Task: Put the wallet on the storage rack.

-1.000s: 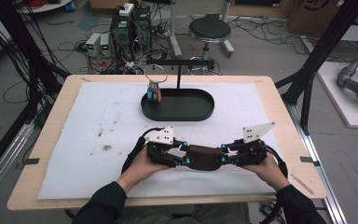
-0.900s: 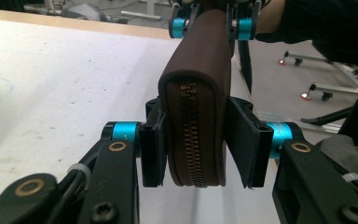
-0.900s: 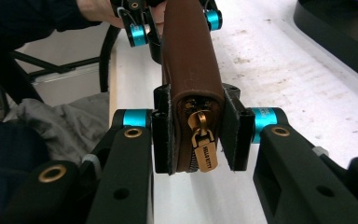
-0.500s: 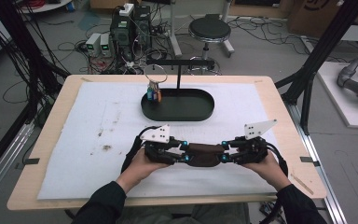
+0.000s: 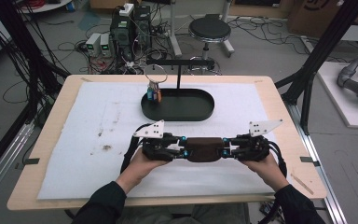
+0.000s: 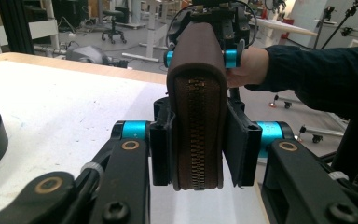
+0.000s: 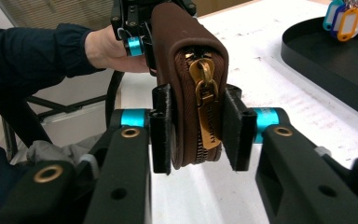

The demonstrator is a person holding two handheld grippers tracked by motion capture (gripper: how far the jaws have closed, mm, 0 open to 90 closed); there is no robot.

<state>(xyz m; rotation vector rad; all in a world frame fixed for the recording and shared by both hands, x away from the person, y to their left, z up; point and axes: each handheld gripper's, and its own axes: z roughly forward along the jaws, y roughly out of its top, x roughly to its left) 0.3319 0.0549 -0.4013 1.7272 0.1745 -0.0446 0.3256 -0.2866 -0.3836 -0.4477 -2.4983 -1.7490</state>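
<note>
A brown zip pouch [image 5: 204,149] is held level above the white mat, near the table's front edge. My left gripper [image 5: 182,150] is shut on its left end and my right gripper [image 5: 224,150] on its right end. In the left gripper view the pouch [image 6: 198,93] stands on edge between the pads of the left gripper [image 6: 199,140], its closed zip facing the camera. The right gripper view has the gold zip pull [image 7: 206,100] hanging down the pouch's end, with the right gripper [image 7: 198,130] clamped around it.
A black oval tray [image 5: 200,116] lies on the mat [image 5: 74,140] beyond the pouch. At its left end, coloured key tags [image 5: 154,93] hang from a black T-shaped stand [image 5: 178,70]. Table edges run close at both sides and the front.
Both grippers and the pouch have drifted a little away from the person. Their hold on it has not changed.
</note>
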